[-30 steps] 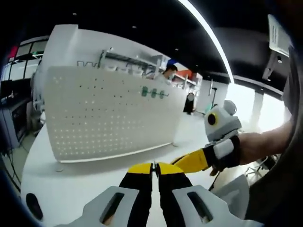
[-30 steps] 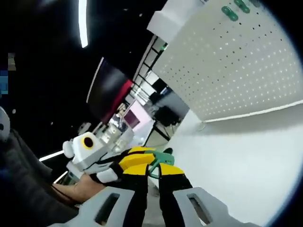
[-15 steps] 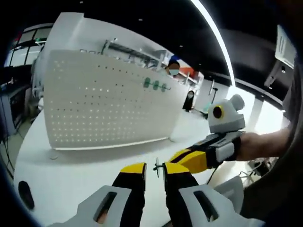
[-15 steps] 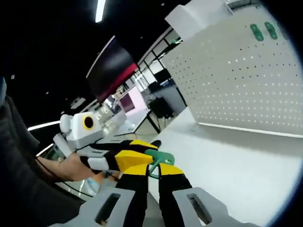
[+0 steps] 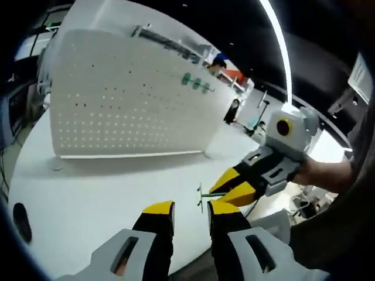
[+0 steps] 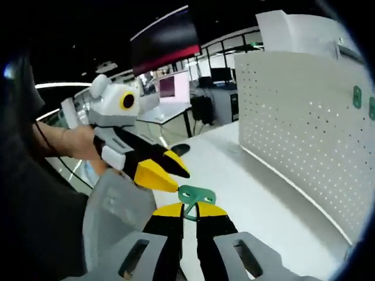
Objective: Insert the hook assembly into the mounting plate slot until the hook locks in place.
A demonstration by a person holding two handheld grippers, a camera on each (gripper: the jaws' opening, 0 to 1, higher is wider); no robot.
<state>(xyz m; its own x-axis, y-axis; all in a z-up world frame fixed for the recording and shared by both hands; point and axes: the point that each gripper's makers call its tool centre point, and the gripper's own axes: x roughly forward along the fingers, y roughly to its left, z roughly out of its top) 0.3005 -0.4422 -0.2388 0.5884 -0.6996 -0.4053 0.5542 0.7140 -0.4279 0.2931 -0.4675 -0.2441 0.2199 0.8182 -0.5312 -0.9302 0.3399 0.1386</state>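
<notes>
Left tool [image 5: 191, 209]: seen from its own camera with jaws held apart and nothing gripped; in the right gripper view [image 6: 171, 171] it is seen close beside the hook, yellow tips spread.
Right tool [image 6: 189, 212]: jaws are closed together on the stem of the green hook assembly [image 6: 195, 196]; in the left gripper view [image 5: 229, 191] it is seen entering from the right.
Hook assembly: held above the white worktop [image 5: 88, 199], well apart from the plate; in the left gripper view its thin edge [image 5: 202, 195] appears to sit just ahead of the left tool's gap.
Mounting plate [image 5: 129, 99]: white perforated panel, upright on the worktop, with green pieces [image 5: 195, 83] already fitted near its top.
</notes>
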